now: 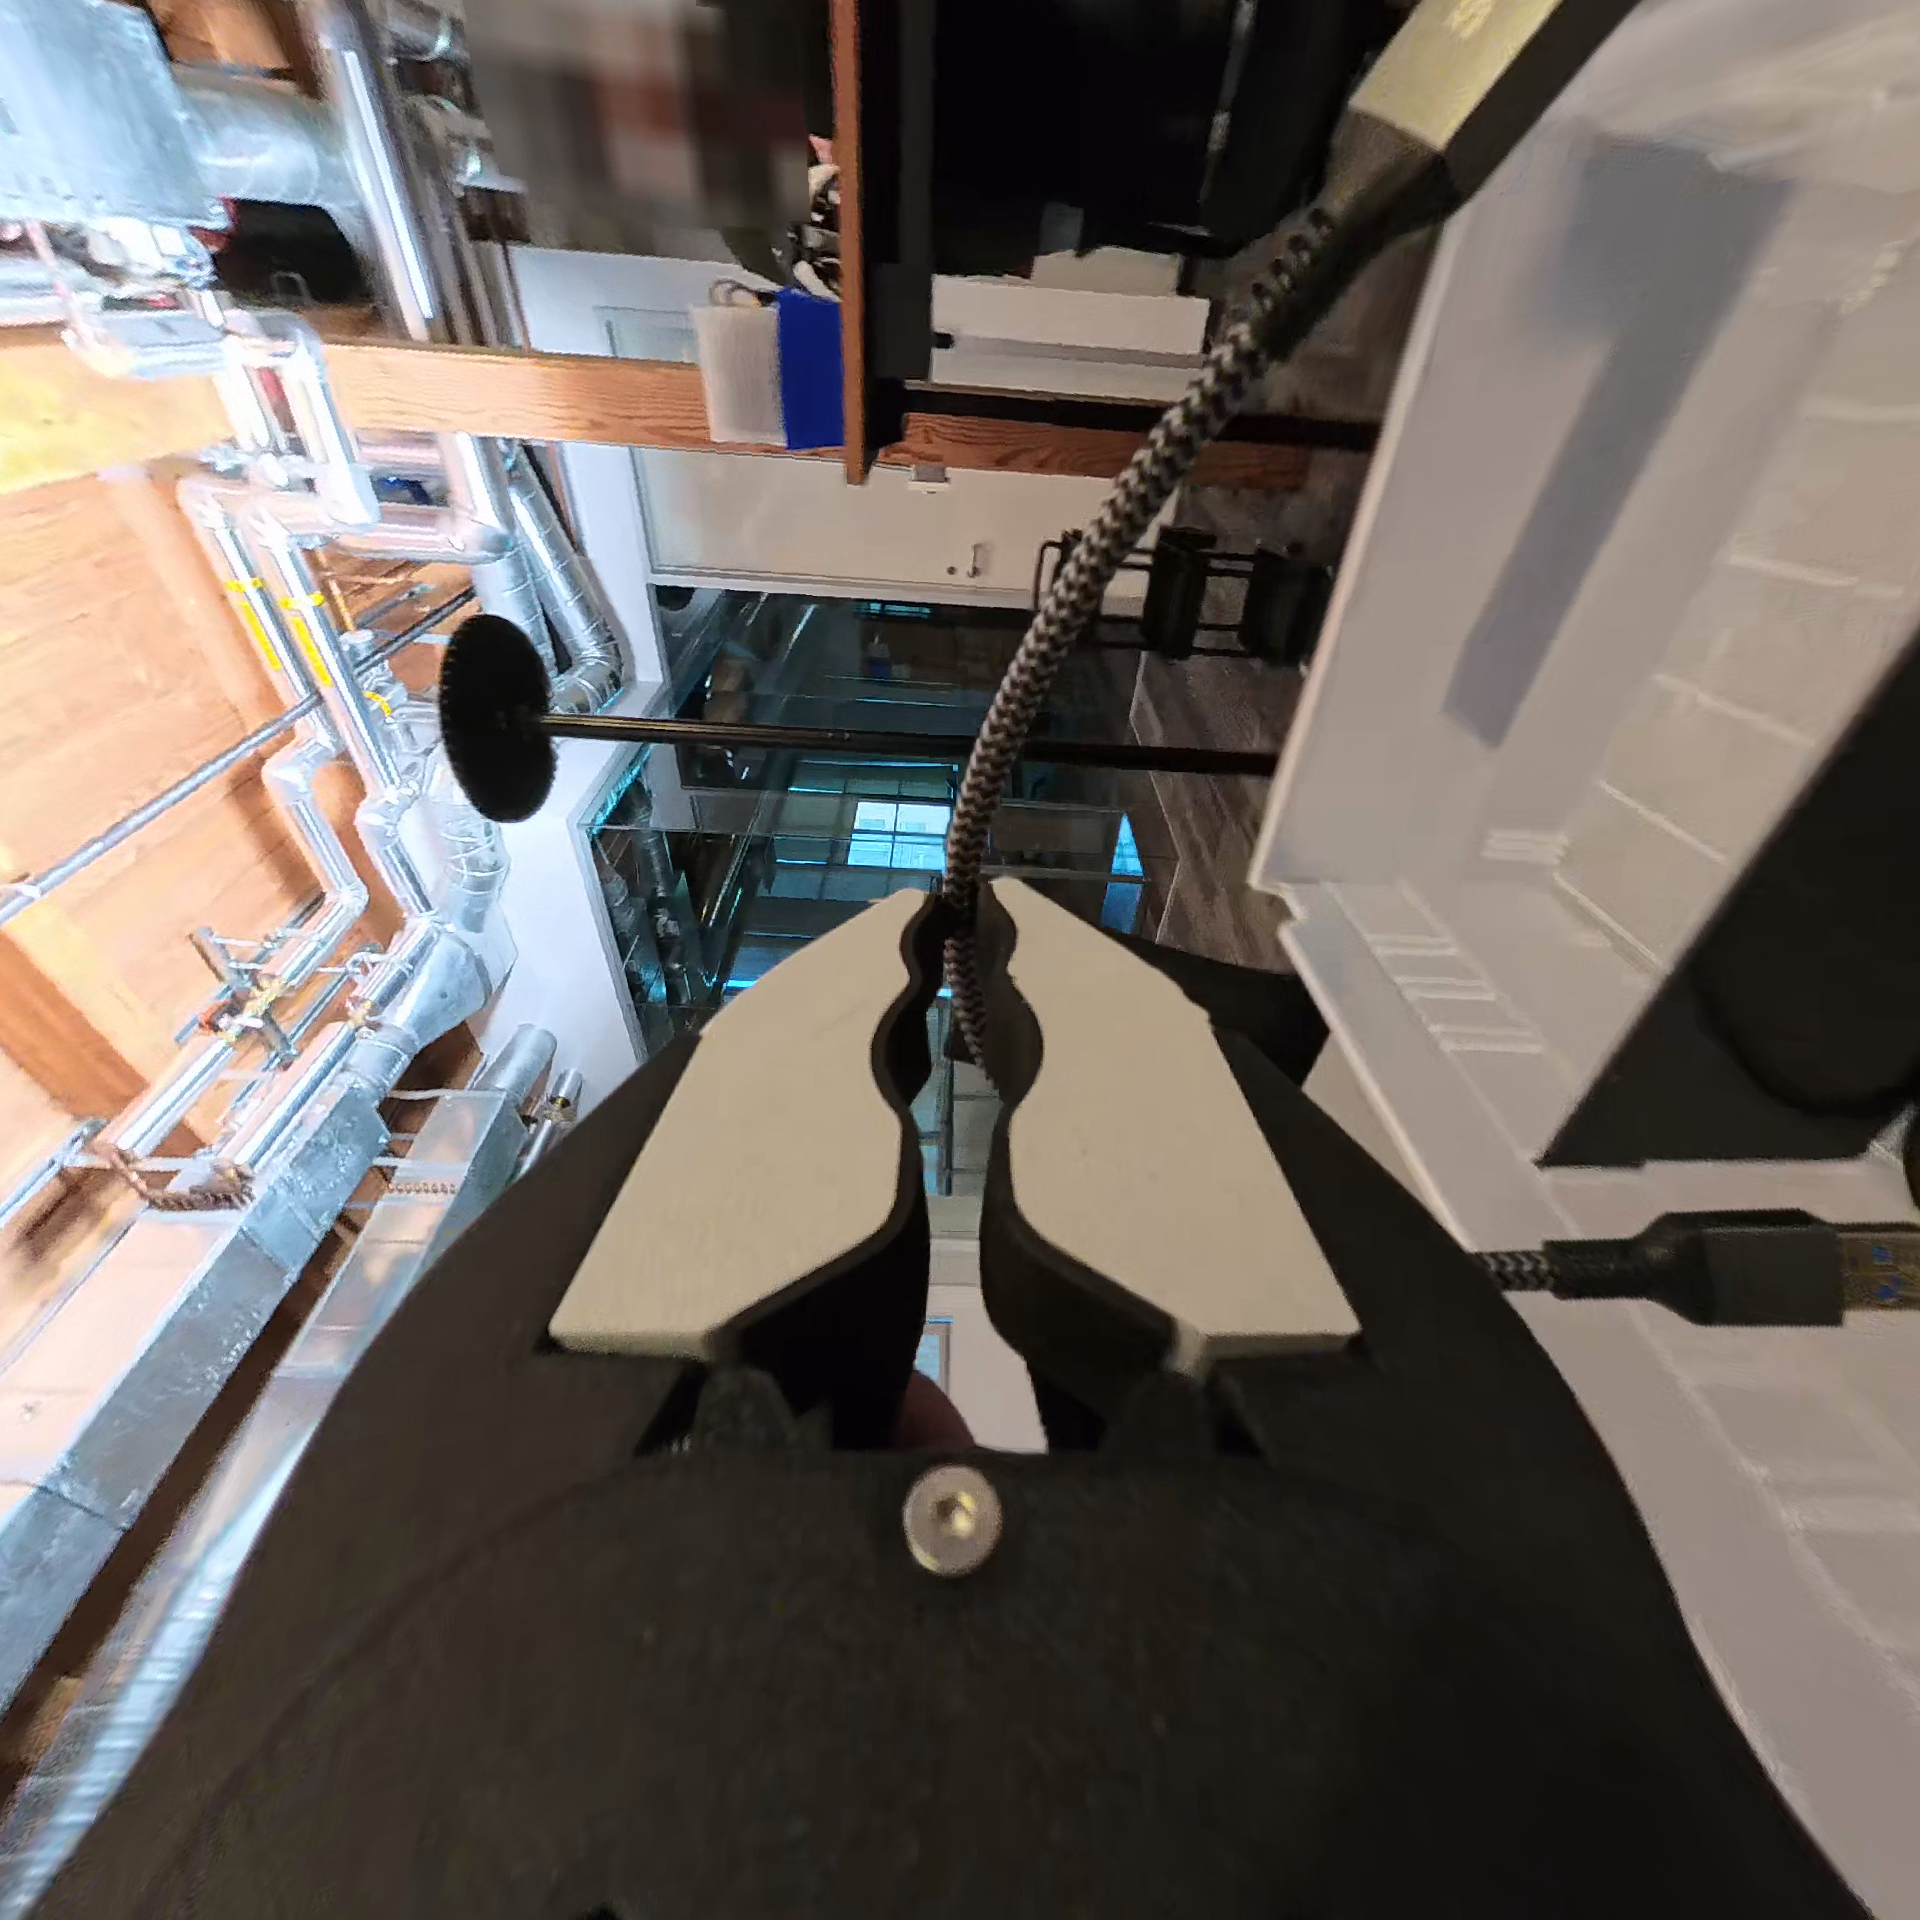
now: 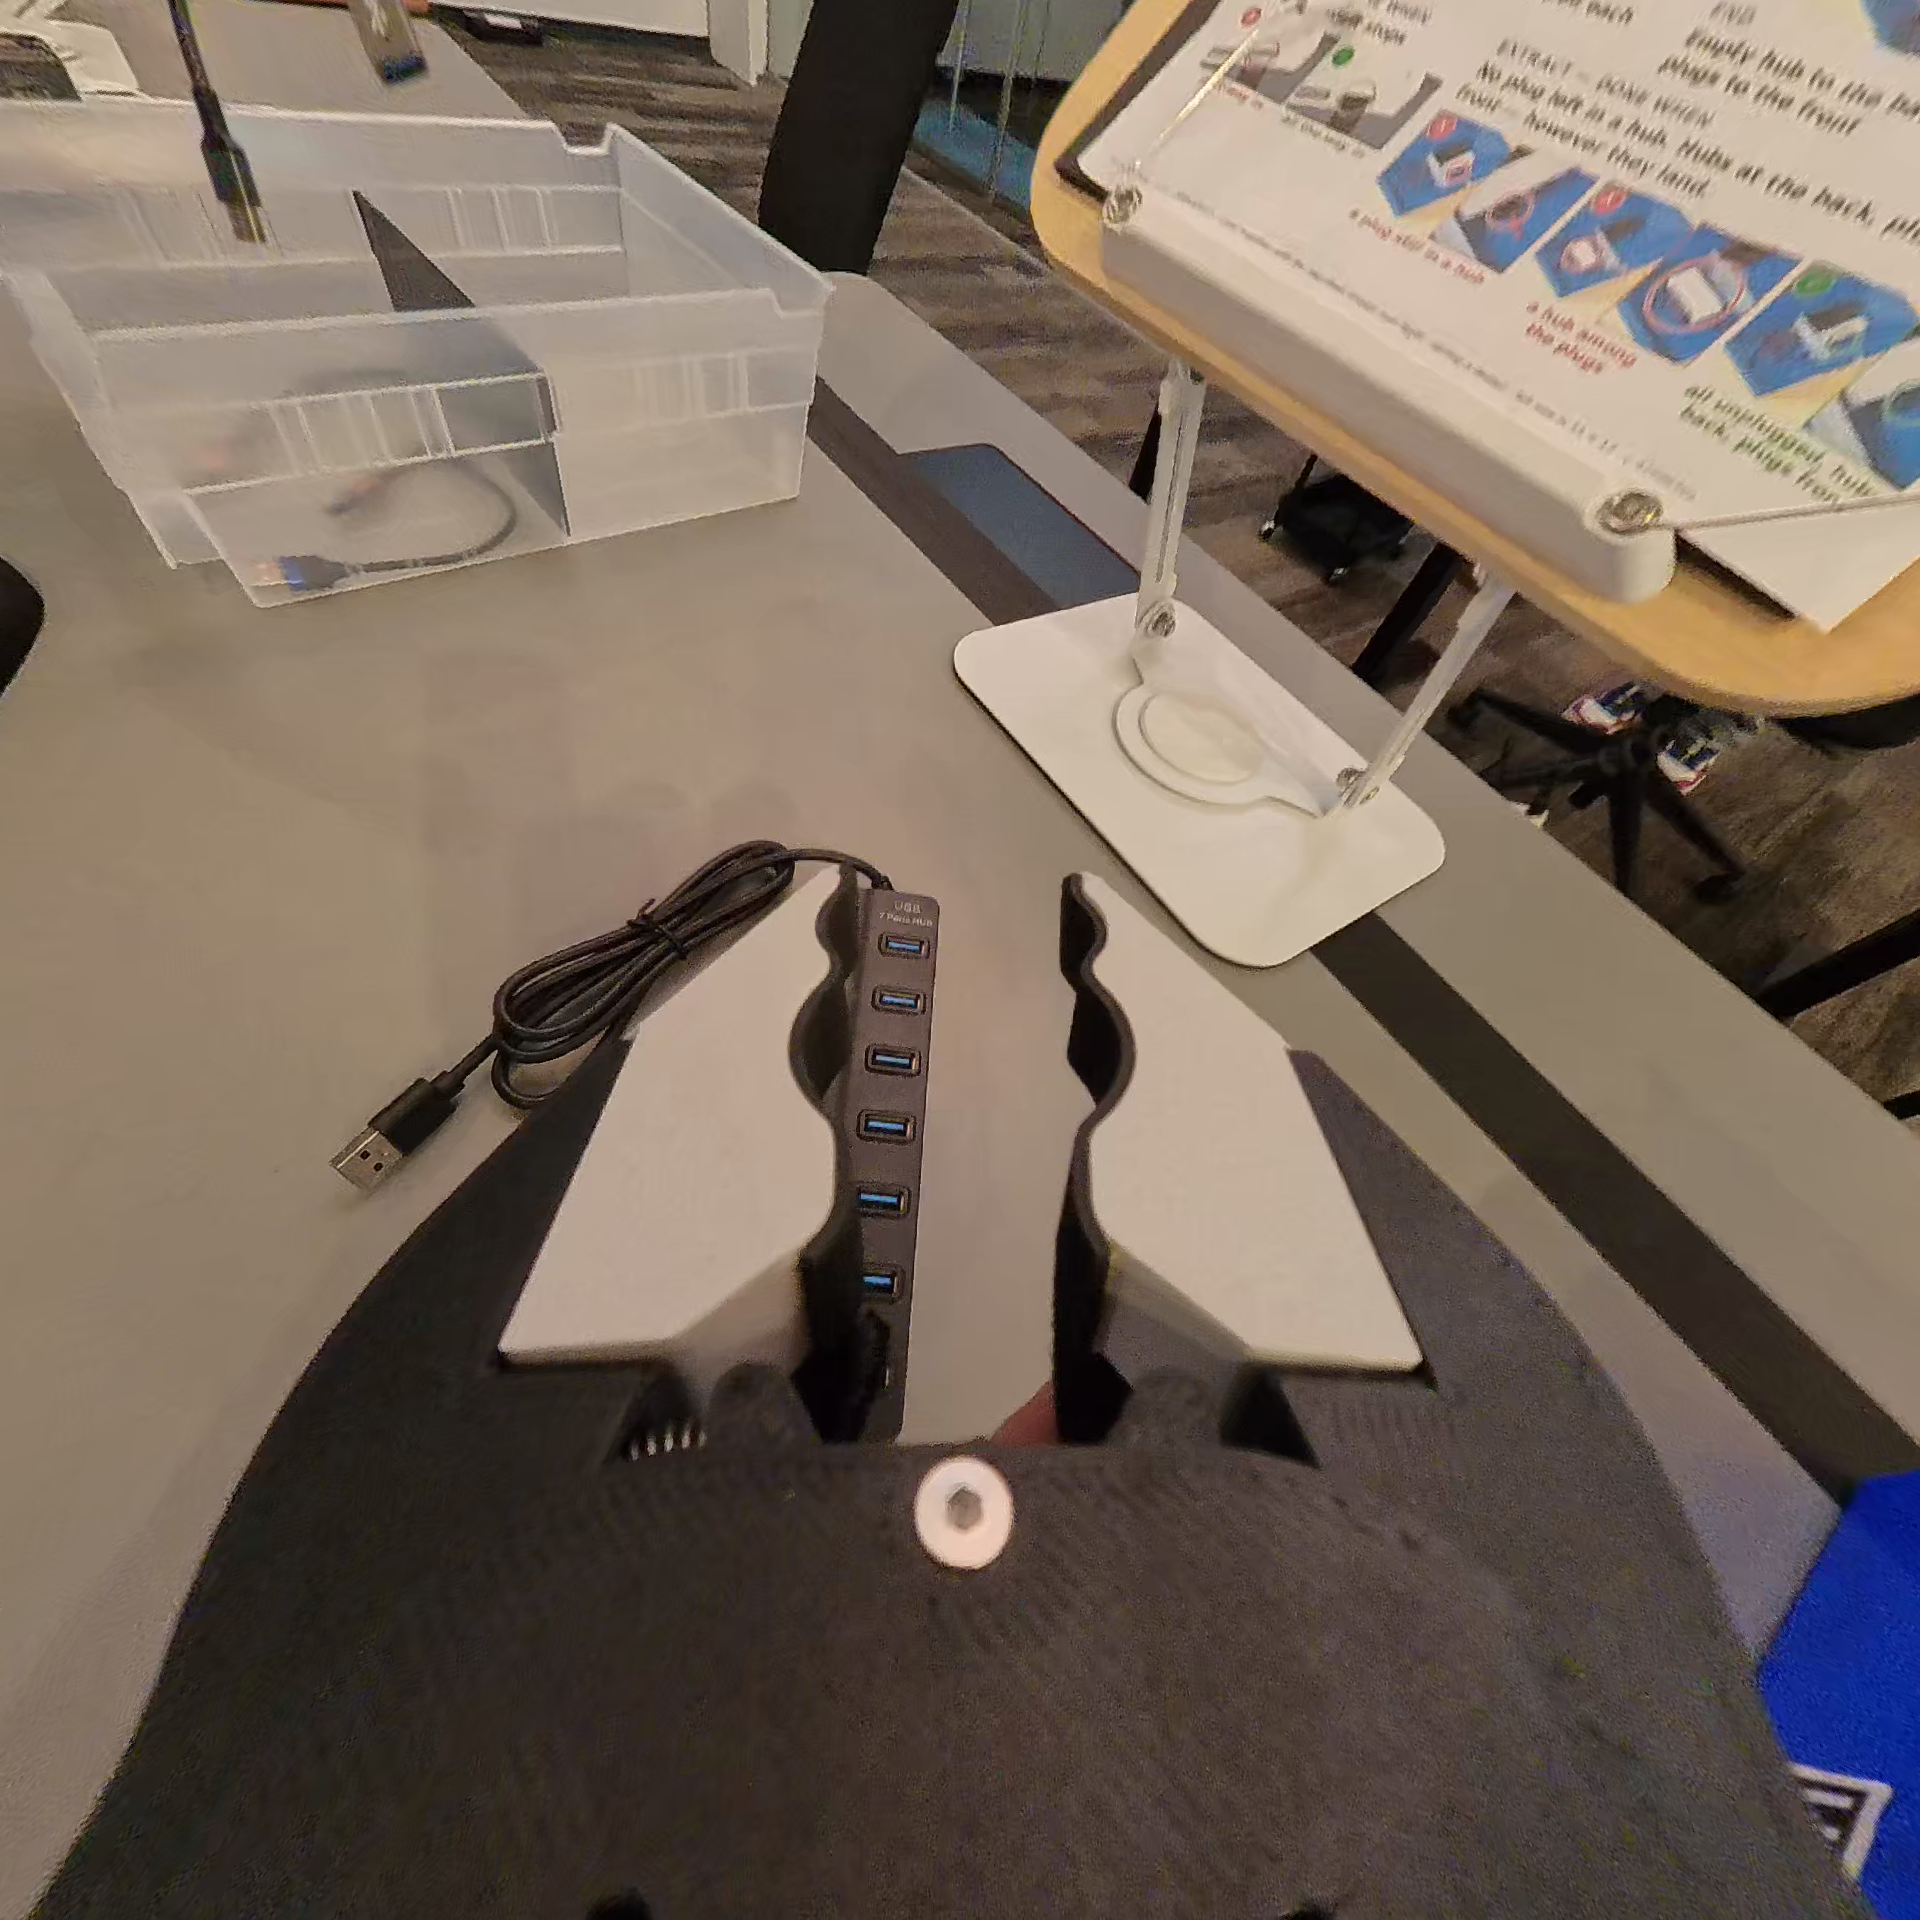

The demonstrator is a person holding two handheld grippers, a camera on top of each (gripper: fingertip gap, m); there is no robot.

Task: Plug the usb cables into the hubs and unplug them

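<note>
We see a grey desk (image 2: 436, 790) with a dark strip along its edge, dark wood-look floor (image 2: 1039, 270) beyond it, and tripod legs (image 2: 1621, 790) standing on that floor. The left wrist view is rolled sideways: exposed wooden ceiling (image 1: 114, 665) with silver ducts (image 1: 416, 997), wooden beam (image 1: 540, 395), white walls, glass partition (image 1: 831, 769) glowing teal.

Black multi-port hub (image 2: 891, 1132) flat on table, braided cable (image 1: 1023, 665) hanging pinched

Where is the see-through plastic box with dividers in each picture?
Left wrist view: the clear plastic divided bin fills the right side, seen sideways.
Right wrist view: it sits top left on the grey table.
Shared landmark: the braided black-and-white cable hanging above the bin.
</note>
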